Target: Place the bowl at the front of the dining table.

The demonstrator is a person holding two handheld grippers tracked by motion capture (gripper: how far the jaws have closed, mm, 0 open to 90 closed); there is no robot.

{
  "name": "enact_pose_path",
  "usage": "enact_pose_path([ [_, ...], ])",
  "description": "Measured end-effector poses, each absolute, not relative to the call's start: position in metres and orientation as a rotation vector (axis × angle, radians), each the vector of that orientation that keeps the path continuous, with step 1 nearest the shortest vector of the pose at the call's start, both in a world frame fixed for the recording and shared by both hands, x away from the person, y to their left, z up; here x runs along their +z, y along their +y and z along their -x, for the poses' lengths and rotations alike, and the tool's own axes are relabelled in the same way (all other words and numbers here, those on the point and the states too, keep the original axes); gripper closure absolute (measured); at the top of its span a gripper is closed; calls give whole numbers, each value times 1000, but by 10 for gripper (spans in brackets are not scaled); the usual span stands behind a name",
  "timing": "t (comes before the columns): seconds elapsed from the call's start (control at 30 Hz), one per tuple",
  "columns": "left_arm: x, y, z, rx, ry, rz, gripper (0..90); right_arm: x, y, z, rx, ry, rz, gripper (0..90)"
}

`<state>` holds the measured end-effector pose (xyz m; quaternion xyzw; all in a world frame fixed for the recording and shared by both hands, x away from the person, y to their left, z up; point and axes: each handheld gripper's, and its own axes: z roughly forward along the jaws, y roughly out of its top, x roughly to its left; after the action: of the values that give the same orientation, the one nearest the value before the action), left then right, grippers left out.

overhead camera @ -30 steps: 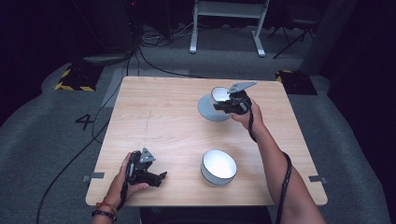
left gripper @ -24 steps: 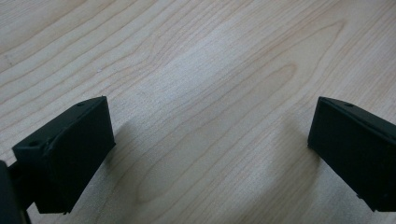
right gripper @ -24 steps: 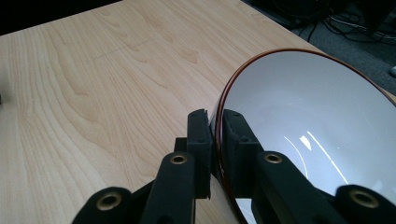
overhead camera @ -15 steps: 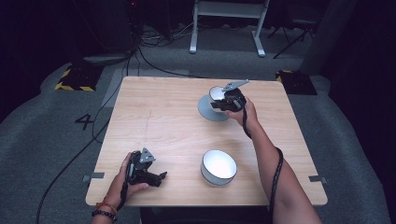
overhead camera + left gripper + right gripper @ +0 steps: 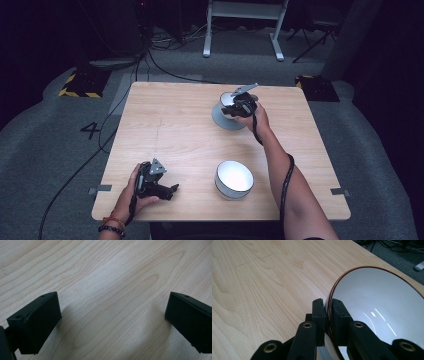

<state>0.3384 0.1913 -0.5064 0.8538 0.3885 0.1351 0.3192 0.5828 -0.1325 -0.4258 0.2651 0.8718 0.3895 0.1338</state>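
So the right gripper [image 5: 234, 111] is clamped on the rim of a grey bowl [image 5: 226, 118] over at the far right part of the wooden table [image 5: 175, 125]. In the right gripper view you can see it really clearly: the two black jaws pinch the thin brownish rim of the bowl [image 5: 382, 307] between them, one pad on the outside wall and one inside, with the glossy white interior opening off to the right. The bowl looks tilted, its mouth tipped up toward the gripper side instead of sitting flat, and from the high view I can't honestly say whether its base touches the table or hangs just above it. The grey three-cornered plate on top of that gripper sticks up toward the far edge.

There's a second bowl [image 5: 234, 178], same grey outside and white inside, standing upright near the front edge, well apart from the held one and just beside the person's right forearm [image 5: 280, 170].

The left gripper [image 5: 170, 190] sits at the front left corner, held low by the left hand [image 5: 131, 192], pointing toward the middle of the table. Its own view shows both jaws spread wide with nothing but bare wood grain [image 5: 112, 290] between them, so that one's open and empty. It's well away from both bowls.
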Motion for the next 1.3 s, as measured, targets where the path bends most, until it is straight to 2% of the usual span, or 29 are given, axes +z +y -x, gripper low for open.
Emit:
enact_pose_path([
  [0.73, -507, 190, -338, 352, 1030, -2238, 5, -450, -126, -591, 1008, 2532, -708, 822],
  [1.3, -507, 190, -338, 351, 1032, -2234, 5, -462, -130, -590, 1092, 2541, -695, 825],
])
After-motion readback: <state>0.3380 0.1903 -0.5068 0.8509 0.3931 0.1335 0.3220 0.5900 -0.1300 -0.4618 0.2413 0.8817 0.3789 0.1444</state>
